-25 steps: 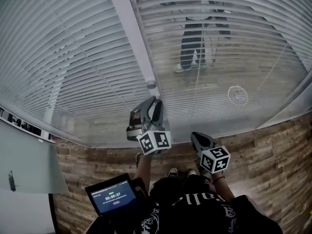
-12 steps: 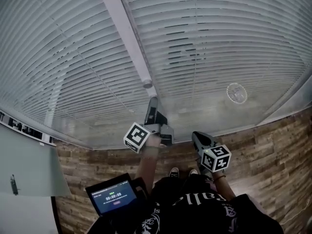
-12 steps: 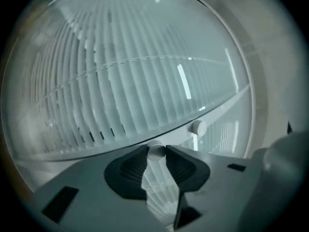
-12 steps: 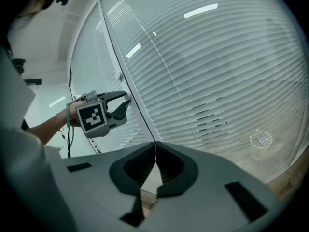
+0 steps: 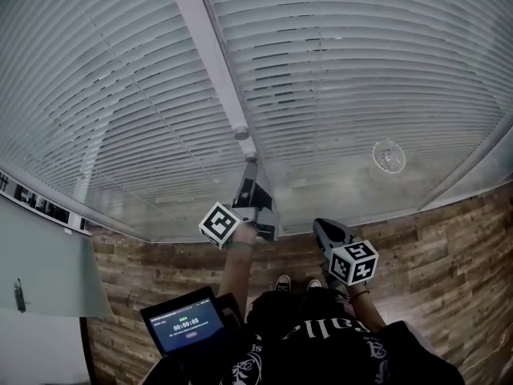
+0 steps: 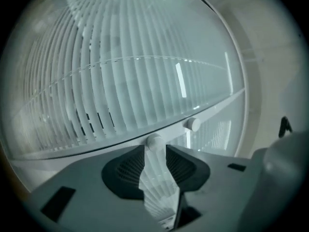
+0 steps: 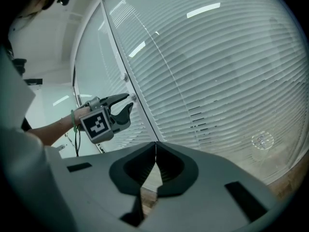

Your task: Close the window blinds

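White slatted blinds [image 5: 361, 70] behind glass fill both panes, with their slats turned flat and shut. A white mullion [image 5: 204, 46] between the panes carries two small round knobs. My left gripper [image 5: 251, 165] reaches up to the lower knob [image 5: 251, 157] and is shut on it. In the left gripper view that knob [image 6: 154, 141] sits pinched at the jaw tips of the left gripper [image 6: 155, 149], and the other knob [image 6: 193, 124] stands free to the right. My right gripper [image 5: 321, 224] hangs lower right, shut and empty, its right gripper view tips [image 7: 155, 146] touching.
A tablet [image 5: 186, 321] with a lit screen sits low at the left by my body. A pale panel [image 5: 40, 271] stands at the far left. Wooden floor [image 5: 449, 255] runs along the glass. A round mark [image 5: 389, 156] is on the right pane.
The right pane's slats have turned from open, with a person visible beyond, to shut. My left gripper has rolled on the knob, swinging its marker cube from right to left.
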Demonstrator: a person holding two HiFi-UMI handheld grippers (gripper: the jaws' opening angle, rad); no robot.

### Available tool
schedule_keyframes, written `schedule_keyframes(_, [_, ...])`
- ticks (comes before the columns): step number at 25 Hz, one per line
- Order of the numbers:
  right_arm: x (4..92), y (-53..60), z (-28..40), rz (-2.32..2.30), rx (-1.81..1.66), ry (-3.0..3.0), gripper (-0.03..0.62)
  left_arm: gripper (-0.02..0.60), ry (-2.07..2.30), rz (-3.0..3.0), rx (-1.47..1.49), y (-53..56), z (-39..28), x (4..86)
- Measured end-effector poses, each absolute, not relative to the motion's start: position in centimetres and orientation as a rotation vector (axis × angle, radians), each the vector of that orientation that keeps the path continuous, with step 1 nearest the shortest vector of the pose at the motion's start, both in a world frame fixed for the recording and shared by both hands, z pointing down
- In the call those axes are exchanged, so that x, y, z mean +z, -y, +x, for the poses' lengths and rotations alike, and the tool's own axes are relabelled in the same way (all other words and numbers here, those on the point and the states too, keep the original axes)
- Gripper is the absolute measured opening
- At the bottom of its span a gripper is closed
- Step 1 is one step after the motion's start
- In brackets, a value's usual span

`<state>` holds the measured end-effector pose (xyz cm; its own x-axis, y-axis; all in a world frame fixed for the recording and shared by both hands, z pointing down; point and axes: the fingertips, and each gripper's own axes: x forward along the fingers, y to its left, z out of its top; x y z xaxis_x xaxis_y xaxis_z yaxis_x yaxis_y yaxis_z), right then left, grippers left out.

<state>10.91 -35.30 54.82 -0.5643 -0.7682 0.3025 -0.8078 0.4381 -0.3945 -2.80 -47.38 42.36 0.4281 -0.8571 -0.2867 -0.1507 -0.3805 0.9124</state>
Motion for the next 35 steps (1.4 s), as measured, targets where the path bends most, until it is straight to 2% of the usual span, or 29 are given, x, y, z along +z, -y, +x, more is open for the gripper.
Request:
schedule_keyframes(4, [54.5, 34.5, 11.1, 1.403, 0.776, 2.603, 0.018, 0.108, 0.908, 1.865, -0.899, 44.6, -1.7, 44.5])
schedule_keyframes(7, [54.5, 33.7, 11.5, 1.372, 0.772, 2.609, 0.018, 0.021, 1.094, 2.092, -0.638, 42.4, -1.3, 46.8])
schedule_keyframes(9, [54.5, 33.2, 11.4, 1.338, 0.760, 2.620, 0.018, 0.005, 1.184, 2.200, -0.474, 41.0, -0.9, 48.2])
schedule_keyframes(16, [55.4, 29.1, 7.9, 1.215, 0.752, 2.651, 0.020, 0.005, 1.262, 2.372, -0.116, 33.5, -1.5, 52.0])
schedule_keyframes(21, [54.7, 27.3, 5.4, 1.204, 0.726, 2.661, 0.019, 0.005, 1.264, 2.489, 0.025, 29.7, -2.6, 52.0])
schedule_keyframes(25, [53.9, 25.5, 3.2, 1.266, 0.693, 2.659, 0.020, 0.005, 1.293, 2.598, 0.077, 26.7, -4.6, 51.3])
schedule_keyframes(35, [54.9, 15.5, -3.7, 1.609, 0.748, 2.544, 0.020, 0.005, 0.972, 2.816, 0.229, 15.4, -12.6, 52.4])
